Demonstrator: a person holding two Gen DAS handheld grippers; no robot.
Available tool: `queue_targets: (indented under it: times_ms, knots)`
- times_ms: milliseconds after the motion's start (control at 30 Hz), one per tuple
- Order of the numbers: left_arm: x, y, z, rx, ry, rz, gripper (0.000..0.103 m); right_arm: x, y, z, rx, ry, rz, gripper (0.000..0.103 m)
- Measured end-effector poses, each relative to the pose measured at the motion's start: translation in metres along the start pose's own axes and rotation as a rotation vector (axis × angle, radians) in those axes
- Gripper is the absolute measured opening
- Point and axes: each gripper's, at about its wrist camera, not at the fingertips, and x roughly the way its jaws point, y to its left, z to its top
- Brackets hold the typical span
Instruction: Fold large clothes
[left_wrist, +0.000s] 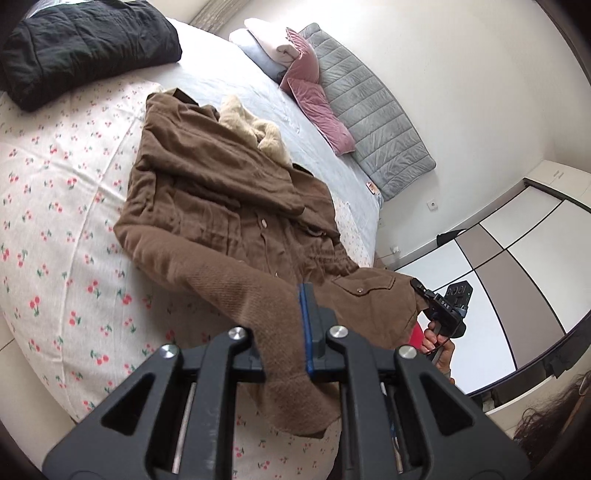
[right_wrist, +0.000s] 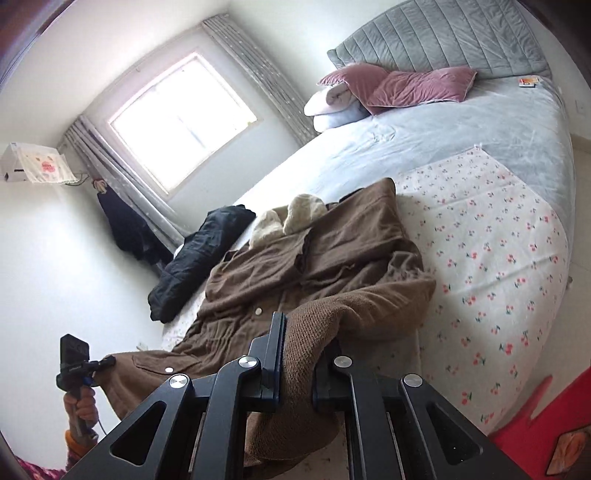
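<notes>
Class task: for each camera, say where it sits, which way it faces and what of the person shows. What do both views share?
Left wrist view: sits on the left claw, shut on a knit cuff of the brown coat; faces across the bed toward the wardrobe; shows the right claw and right hand.
Right wrist view: sits on the right claw, also gripping a knit cuff; faces the window; shows the left hand.
Shared: brown coat, bed, pink pillows, black garment.

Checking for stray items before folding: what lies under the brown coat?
The brown coat lies on the cherry-print sheet, its collar end on the blue blanket. Anything beneath the coat is hidden.
</notes>
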Motion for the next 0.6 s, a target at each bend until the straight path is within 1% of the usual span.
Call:
queue_targets:
  times_ms: [67,133,267,367,500,600]
  knots:
    - [0.007,-0.003,0.026,0.002,-0.023,0.009,0.014,0.013,0.002,0.021,-0.001,-0.017,-0.006,0.009]
    - [0.014,-0.004,0.053,0.007,-0.050,0.034,0.014,0.027,-0.001,0.043,0.010,-0.032,-0.007,0.009]
    - [0.034,0.006,0.108,-0.025,-0.082,0.068,0.014,0.059,-0.014,0.085,0.050,-0.059,-0.018,0.009]
    - [0.055,0.021,0.147,-0.036,-0.106,0.128,0.014,0.090,-0.028,0.114,0.084,-0.064,-0.037,0.009]
    - [0.093,0.054,0.197,-0.080,-0.130,0.205,0.015,0.142,-0.054,0.150,0.130,-0.063,-0.080,0.010]
    - [0.125,0.079,0.226,-0.085,-0.155,0.239,0.016,0.183,-0.076,0.169,0.160,-0.063,-0.108,0.010]
